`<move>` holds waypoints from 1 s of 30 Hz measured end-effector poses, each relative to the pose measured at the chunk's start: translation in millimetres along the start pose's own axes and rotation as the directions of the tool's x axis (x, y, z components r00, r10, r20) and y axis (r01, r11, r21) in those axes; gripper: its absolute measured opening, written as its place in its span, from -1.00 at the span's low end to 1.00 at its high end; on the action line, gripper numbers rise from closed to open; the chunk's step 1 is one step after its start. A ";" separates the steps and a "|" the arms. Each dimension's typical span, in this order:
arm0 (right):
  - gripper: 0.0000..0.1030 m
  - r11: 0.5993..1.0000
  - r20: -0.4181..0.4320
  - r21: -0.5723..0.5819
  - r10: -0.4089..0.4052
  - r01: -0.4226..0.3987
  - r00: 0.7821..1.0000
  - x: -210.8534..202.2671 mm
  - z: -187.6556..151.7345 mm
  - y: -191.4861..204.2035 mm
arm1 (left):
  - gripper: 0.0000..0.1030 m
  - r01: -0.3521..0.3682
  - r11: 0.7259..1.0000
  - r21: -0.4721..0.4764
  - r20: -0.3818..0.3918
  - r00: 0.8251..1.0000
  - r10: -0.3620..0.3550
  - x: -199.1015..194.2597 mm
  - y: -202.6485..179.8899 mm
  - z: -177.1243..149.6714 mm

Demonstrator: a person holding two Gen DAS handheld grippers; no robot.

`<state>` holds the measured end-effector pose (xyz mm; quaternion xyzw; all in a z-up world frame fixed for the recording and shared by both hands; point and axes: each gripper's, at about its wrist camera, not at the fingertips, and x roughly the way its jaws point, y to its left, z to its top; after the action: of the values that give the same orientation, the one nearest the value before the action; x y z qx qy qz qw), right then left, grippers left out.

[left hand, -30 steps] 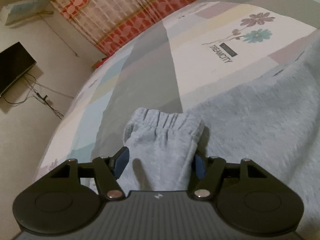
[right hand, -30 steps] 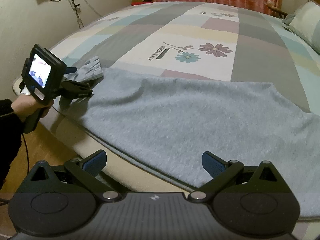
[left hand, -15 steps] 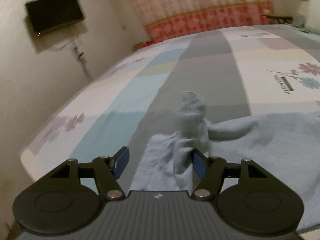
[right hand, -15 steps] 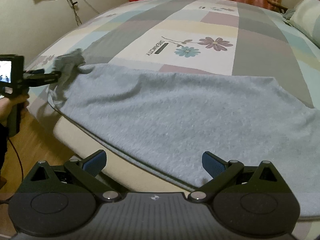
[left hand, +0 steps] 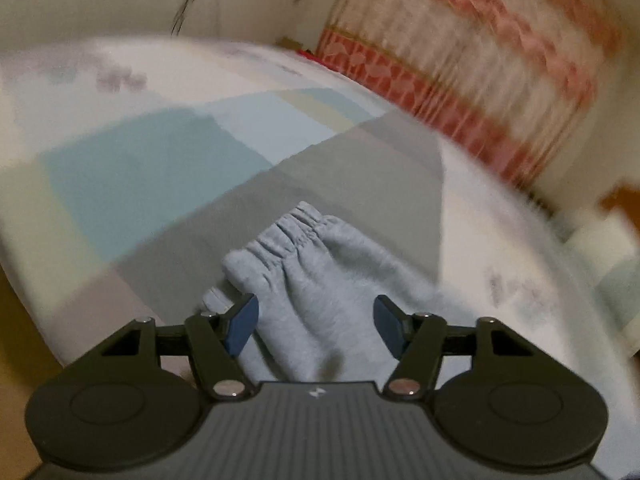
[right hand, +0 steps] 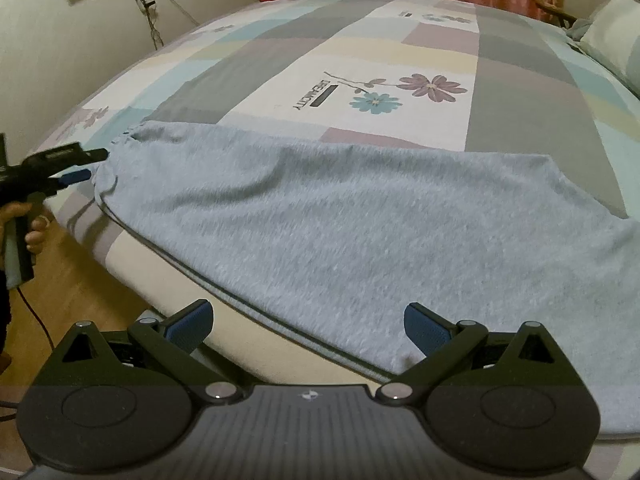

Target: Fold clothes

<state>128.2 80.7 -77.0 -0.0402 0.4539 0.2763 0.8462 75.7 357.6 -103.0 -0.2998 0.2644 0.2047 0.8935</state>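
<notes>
Pulled out flat since a second ago, your left hand-held gripper (left hand: 316, 326) closing on the elastic cuff of the light blue fleece trousers (right hand: 340, 224), pads not yet pressing, trousers spread along the patchwork-sheeted bed (right hand: 400, 44) edge, your right hand-held gripper (right hand: 308, 326) spread, empty.

Motion blur smears the curtain (left hand: 472, 80) and bedspread (left hand: 132, 168); the grey garment (right hand: 360, 232) runs past the right edge.
</notes>
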 end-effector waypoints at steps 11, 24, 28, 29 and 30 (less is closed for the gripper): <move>1.00 0.998 -0.014 -0.020 0.053 -0.054 0.998 3.3 3.9 10.4 | 0.18 0.112 0.972 -0.206 -0.061 0.990 -0.127 34.8 31.1 -0.7; 1.00 0.999 -0.011 -0.030 0.033 -0.034 0.999 3.6 4.8 11.3 | -0.84 0.081 0.969 -0.232 0.052 0.996 -0.071 20.1 30.2 -3.5; 1.00 0.999 -0.005 -0.022 0.034 -0.034 0.999 3.7 4.6 9.5 | -0.84 0.055 0.983 -0.177 0.067 0.997 -0.044 6.8 25.0 0.3; 1.00 0.999 -0.005 -0.019 0.035 -0.035 0.999 4.2 4.5 8.9 | -0.84 0.037 0.985 -0.170 0.057 0.998 -0.027 8.2 26.1 0.1; 1.00 0.999 -0.006 -0.018 0.034 -0.034 0.999 4.4 4.1 8.4 | -0.84 0.025 0.983 -0.183 0.037 0.999 -0.019 10.8 29.7 -1.2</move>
<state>128.9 91.0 -76.5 -0.0410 0.4544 0.2947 0.8396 68.1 380.9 -123.0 -0.3802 0.2253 0.2236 0.8688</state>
